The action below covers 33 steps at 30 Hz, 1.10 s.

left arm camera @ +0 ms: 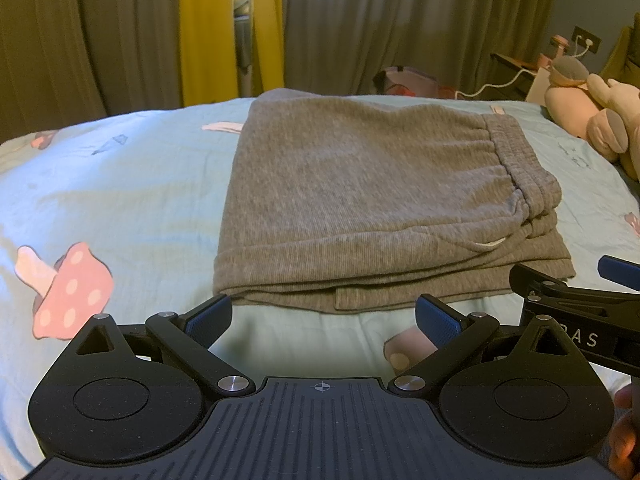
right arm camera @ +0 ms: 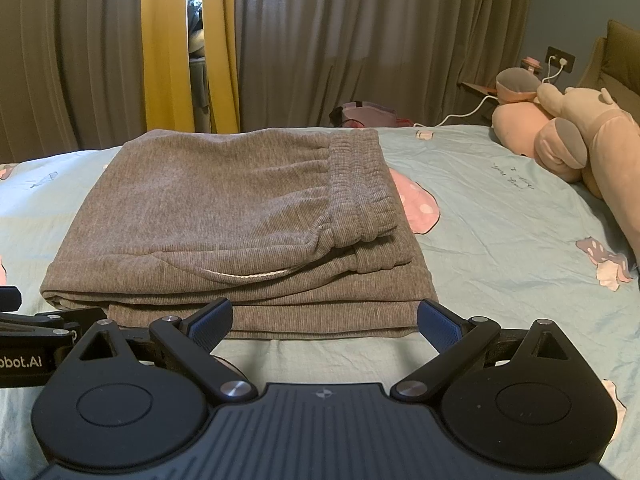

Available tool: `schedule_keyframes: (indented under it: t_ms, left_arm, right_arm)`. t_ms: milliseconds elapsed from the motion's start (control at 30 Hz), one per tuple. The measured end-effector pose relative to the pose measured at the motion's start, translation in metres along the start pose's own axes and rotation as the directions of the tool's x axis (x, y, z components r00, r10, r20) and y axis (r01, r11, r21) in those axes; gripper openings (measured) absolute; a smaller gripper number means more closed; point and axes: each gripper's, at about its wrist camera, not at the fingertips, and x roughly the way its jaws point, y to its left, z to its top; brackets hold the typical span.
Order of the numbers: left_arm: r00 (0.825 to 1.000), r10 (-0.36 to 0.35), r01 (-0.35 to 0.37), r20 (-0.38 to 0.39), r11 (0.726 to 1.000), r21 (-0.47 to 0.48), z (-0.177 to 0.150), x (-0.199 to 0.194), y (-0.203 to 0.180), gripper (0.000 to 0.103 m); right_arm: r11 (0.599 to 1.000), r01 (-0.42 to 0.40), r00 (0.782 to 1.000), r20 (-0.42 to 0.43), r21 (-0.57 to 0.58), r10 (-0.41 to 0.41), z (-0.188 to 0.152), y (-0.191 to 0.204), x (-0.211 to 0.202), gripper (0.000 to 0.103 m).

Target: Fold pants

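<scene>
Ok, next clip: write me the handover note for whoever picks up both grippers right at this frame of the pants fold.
Left gripper: open, empty, held just short of the near edge of the pants.
Right gripper: open, empty, also just short of that near edge, beside the left one.
Pants: grey, lying on the light blue bedsheet as a compact stack of layers, elastic waistband on top toward the right, white drawstring peeking out at the front.
Done: the fold looks essentially complete; neither gripper touches the cloth.
Left: probably only tidying, such as tucking in the drawstring or squaring the bottom layer that sticks out at the front.
</scene>
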Motion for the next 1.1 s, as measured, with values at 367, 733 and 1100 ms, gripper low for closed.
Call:
schedule_keyframes:
  t_ms: [367, 733, 1100]
  left_arm:
    - [1.0, -0.001, 0.001, 0.0, 1.0, 0.0, -0.0004, -0.0001, -0.0001, 0.102]
    - [1.0, -0.002, 0.002, -0.006, 1.0, -0.002, -0.0021, -0.0007, -0.0003, 0.102]
    - [1.0, -0.003, 0.003, -0.007, 1.0, -0.002, -0.0012, -0.0002, 0.0004, 0.102]
  right_arm:
    - [1.0, 0.001, 1.0, -0.002, 0.002, -0.001, -0.0004, 0.0, 0.0004, 0.099]
    - [1.0, 0.003, 1.0, -0.003, 0.001, -0.003, -0.0009, 0.0001, -0.0004, 0.099]
    - [1.0, 0.003, 1.0, -0.004, 0.001, -0.003, -0.0012, 0.0001, -0.0001, 0.099]
